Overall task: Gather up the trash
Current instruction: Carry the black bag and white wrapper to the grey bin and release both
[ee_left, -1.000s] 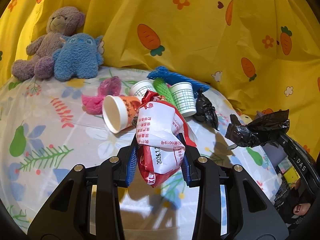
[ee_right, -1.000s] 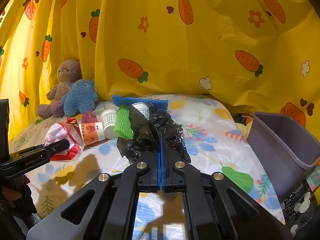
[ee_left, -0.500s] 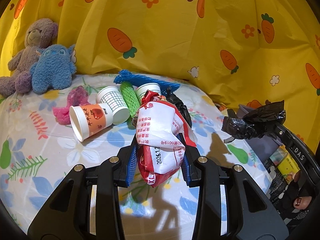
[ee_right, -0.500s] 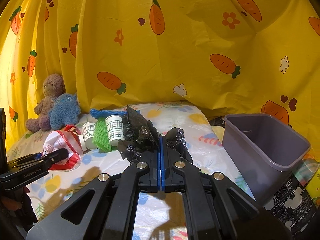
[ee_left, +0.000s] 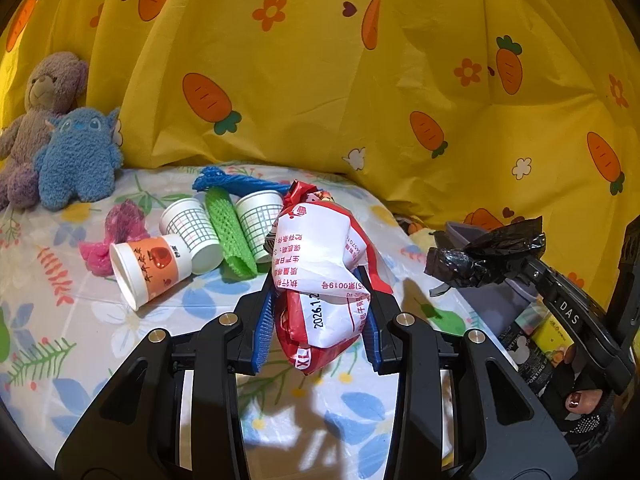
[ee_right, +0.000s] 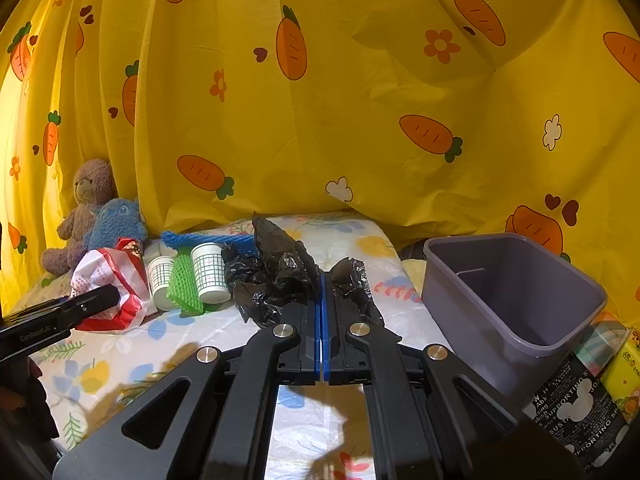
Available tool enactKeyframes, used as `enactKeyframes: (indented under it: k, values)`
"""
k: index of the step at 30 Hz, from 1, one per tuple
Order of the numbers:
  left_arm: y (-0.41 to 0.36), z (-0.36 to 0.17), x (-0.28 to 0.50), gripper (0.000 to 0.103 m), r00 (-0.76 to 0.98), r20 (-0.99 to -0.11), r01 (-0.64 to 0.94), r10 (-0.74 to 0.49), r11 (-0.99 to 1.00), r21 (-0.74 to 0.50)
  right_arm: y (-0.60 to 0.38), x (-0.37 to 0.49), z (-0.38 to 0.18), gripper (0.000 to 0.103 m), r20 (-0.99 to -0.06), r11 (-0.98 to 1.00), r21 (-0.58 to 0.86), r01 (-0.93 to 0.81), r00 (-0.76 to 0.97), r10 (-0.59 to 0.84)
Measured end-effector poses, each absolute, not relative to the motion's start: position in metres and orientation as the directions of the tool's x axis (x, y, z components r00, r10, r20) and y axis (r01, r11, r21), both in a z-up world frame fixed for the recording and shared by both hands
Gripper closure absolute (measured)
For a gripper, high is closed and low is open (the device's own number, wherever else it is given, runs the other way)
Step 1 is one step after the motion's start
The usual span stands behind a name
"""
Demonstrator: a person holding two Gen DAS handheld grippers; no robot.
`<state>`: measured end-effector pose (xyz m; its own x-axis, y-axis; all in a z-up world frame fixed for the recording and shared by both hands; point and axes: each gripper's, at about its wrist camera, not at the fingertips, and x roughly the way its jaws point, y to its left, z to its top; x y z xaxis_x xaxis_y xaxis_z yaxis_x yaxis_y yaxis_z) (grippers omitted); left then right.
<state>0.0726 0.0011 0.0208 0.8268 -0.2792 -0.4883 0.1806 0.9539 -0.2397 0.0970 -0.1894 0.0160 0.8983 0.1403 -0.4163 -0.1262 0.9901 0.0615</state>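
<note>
Two grippers on our list. Left gripper (ee_left: 320, 300), low centre of its own view: jaws partly closed, clamped on a crumpled red-and-white wrapper (ee_left: 320, 280) held above the flowered tablecloth (ee_left: 60, 320). Right gripper (ee_right: 322, 300), low centre of its own view: blue pads pressed almost together, pinching a crumpled black plastic bag (ee_right: 280, 276) that bulges on both sides of the fingers.

Beyond the left gripper, mid-left of its frame, we note:
- orange-banded paper cup (ee_left: 150, 266), on its side;
- two checked paper cups (ee_left: 192, 232), with a green foam net (ee_left: 230, 236) between them;
- blue foam net (ee_left: 236, 182) behind those;
- pink foam net (ee_left: 116, 236), left of the cups.

Purple bin (ee_right: 508, 292), right of the right-wrist frame, beside the table edge.

Upper left: teddy bear (ee_left: 40, 104) and blue plush (ee_left: 78, 156), touching, against the carrot-print curtain (ee_left: 360, 80).
</note>
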Motion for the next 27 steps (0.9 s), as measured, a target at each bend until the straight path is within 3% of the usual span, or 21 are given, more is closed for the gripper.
enactKeyframes:
  k: [7, 15, 27]
  values:
    - [-0.045, 0.044, 0.088, 0.067, 0.806, -0.467, 0.29, -0.364, 0.93, -0.225, -0.22, 0.101, 0.031, 0.102, -0.388, 0.997, 0.062, -0.046, 0.919, 0.067]
    - [-0.13, 0.076, 0.123, 0.067, 0.751, -0.432, 0.452, -0.499, 0.866, -0.214, -0.275, 0.114, 0.05, 0.101, -0.371, 0.99, 0.037, 0.133, 0.922, -0.11]
    - [-0.234, 0.049, 0.179, 0.067, 0.623, -0.481, 0.587, -0.616, 0.775, -0.233, -0.337, 0.138, 0.025, 0.101, -0.455, 0.957, 0.032, 0.287, 0.857, -0.242]
